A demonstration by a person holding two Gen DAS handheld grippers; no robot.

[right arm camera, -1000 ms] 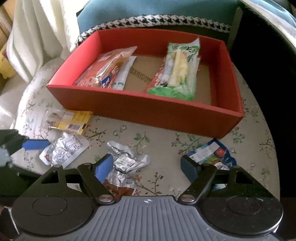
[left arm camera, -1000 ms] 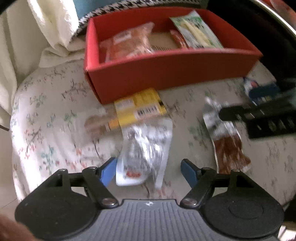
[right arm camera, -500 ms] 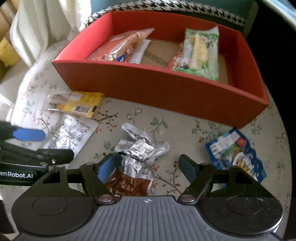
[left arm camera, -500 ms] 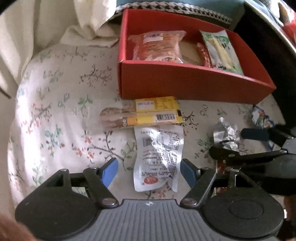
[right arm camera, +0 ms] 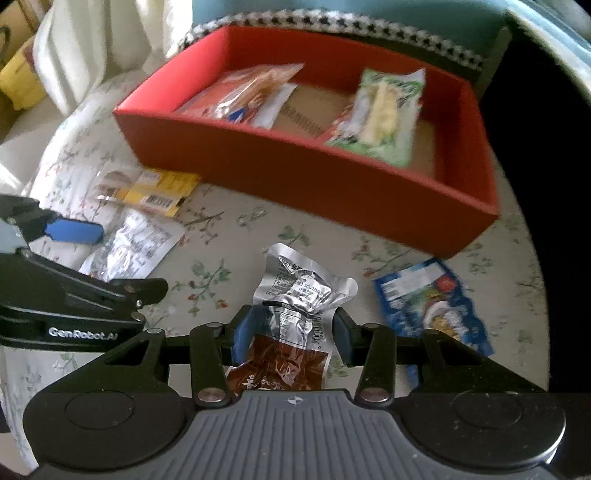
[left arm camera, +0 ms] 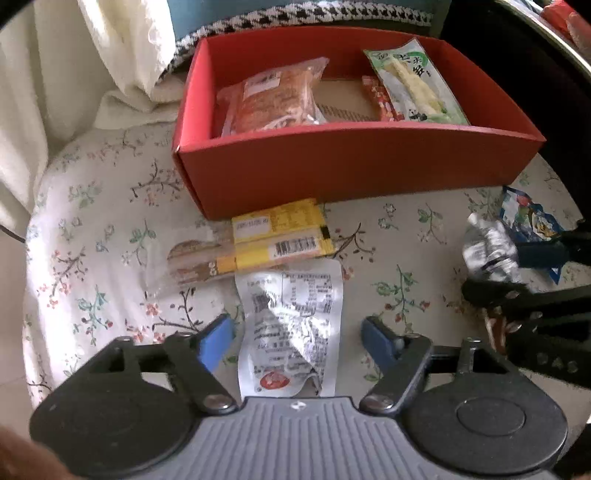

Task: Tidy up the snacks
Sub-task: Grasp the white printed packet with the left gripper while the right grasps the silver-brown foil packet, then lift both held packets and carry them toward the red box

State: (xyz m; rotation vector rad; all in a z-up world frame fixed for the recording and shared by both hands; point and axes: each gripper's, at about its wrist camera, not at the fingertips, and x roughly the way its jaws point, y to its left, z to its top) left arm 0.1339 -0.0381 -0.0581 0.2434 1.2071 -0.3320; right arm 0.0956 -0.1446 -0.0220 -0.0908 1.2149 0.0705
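Red cardboard box (left arm camera: 351,166) at the back of the flowered tablecloth (left arm camera: 92,221) is the landmark, and it's partly stocked: an orange packet (left arm camera: 273,101) lies at its left end, a green packet (left arm camera: 413,85) at its right end, with a small red packet (left arm camera: 378,98) tucked beside the green one. Bare cardboard floor shows between them, so I judge there's plenty of room left.

Four snacks are outside the box. A yellow packet (left arm camera: 258,243) sits right against the box's front wall near its left corner. Just in front of that, further from the box, a white pouch (left arm camera: 291,328) lies between the fingers of the left gripper (left arm camera: 295,338), whose jaws stand wide and touch nothing. A silver and brown pouch (right arm camera: 291,325) lies out in front of the box's middle, and the right gripper (right arm camera: 291,334) has its blue pads pressed in on both sides of it, jaws narrowed onto the foil. A blue packet (right arm camera: 428,302) rests in front of the box's right corner, untouched.

By my count about half the job remains. The box's front wall is the hurdle: each snack has to be lifted over it. The two grippers work close together in front of the box, so they could bump. A cream curtain (left arm camera: 74,55) hangs left of the box and a houndstooth cushion edge (right arm camera: 332,22) runs behind it, neither in the way
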